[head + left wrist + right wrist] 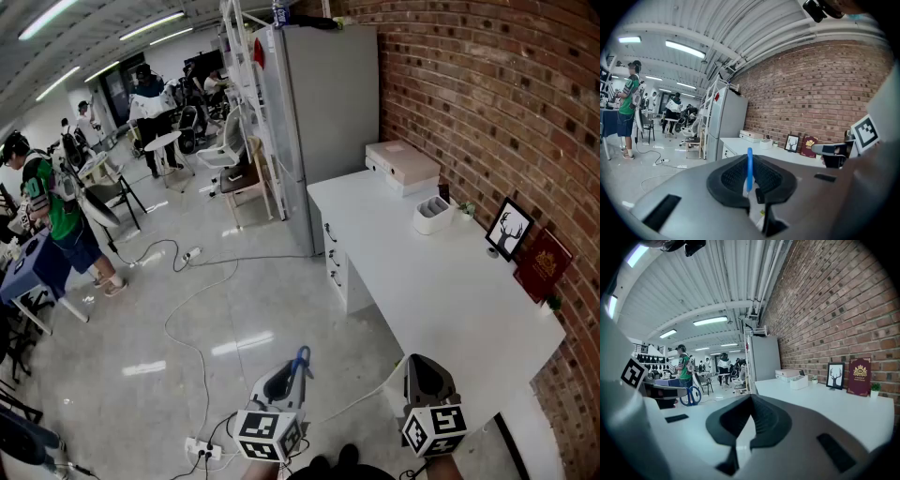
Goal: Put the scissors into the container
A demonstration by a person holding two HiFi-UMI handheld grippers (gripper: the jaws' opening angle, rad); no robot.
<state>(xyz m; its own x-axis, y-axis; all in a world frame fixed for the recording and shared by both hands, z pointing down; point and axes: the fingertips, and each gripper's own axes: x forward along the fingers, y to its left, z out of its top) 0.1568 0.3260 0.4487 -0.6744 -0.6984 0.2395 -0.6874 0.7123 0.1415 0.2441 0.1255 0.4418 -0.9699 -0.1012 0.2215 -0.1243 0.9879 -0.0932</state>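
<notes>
The left gripper (281,380) has its jaws clamped on the blue-handled scissors (301,360), carried over the floor, well short of the white container (433,215) on the worktop (422,286). The right gripper's (427,375) jaws are together, empty. Delivery remains.

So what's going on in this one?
A person stands on the floor a little way off from the white table, with a hand-held gripper in each hand. The left hand-held gripper is shut on the blue-handled scissors. The right hand-held gripper is shut with nothing in it. The white container sits far up the table near the brick wall, so the scissors are not yet in it.
</notes>
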